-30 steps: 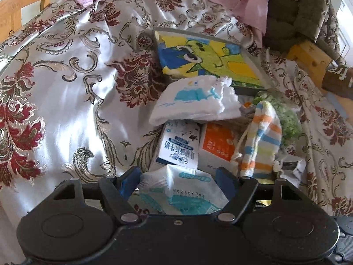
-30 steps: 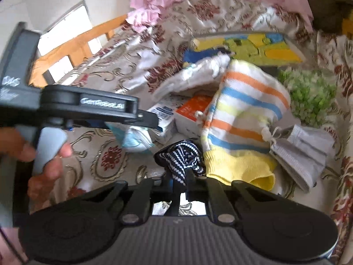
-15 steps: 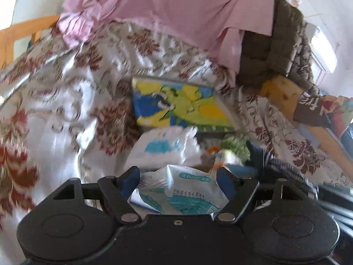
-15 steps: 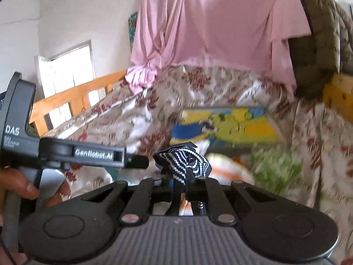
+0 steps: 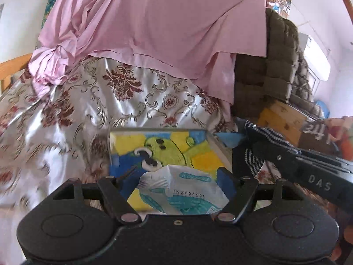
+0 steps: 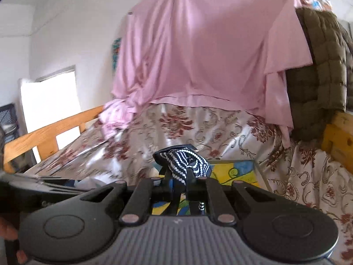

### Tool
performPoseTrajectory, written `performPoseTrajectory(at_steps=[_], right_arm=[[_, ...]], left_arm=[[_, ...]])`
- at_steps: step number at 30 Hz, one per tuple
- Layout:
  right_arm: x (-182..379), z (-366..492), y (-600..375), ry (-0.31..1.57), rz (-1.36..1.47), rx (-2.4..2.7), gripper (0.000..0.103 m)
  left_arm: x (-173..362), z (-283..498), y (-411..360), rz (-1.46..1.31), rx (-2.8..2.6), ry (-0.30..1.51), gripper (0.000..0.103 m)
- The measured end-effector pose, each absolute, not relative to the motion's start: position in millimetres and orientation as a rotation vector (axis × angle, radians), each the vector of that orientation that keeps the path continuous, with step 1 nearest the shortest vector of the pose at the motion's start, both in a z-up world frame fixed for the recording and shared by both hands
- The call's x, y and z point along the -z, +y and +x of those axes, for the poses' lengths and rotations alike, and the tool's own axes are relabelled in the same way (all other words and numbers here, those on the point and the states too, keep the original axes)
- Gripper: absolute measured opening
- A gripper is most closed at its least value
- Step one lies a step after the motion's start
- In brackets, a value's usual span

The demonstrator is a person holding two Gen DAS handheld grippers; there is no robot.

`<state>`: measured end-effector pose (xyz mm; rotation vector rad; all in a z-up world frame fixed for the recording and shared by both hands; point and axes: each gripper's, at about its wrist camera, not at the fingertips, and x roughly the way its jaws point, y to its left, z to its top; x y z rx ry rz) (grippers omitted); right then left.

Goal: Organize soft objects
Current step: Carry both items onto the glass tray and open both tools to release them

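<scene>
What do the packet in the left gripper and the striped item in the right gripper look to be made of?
Packet: thin plastic film, probably; it is white, glossy, crinkled, with teal print. Striped item: soft knit fabric, navy with white stripes, matte, bunched and drooping; likely a sock.

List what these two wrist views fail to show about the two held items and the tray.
- White and teal packet, left wrist view: its lower part is hidden behind the left gripper; the print is too small to read.
- Navy striped cloth, right wrist view: bunched in the right gripper, so what garment it is cannot be told.
- Cartoon tray: near edge covered by packet and gripper; contents unclear.
</scene>
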<state>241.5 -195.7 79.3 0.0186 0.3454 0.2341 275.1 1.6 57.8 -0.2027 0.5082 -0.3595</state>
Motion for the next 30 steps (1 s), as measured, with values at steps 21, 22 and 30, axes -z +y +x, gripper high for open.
performPoseTrajectory(at_steps=[21, 22, 30], right_arm=[[45, 392, -219, 0.696, 0.145, -0.126, 0.019], [46, 392, -219, 0.701, 0.141, -0.124, 0.020], [39, 388, -227, 0.690, 0.163, -0.119, 0.057]], left_arm=[[43, 432, -33, -0.101, 0.248, 0.764, 0.080], [44, 432, -33, -0.099, 0.246, 0.768, 0.080], [39, 429, -33, -0.096, 0.215, 0.783, 0.084]])
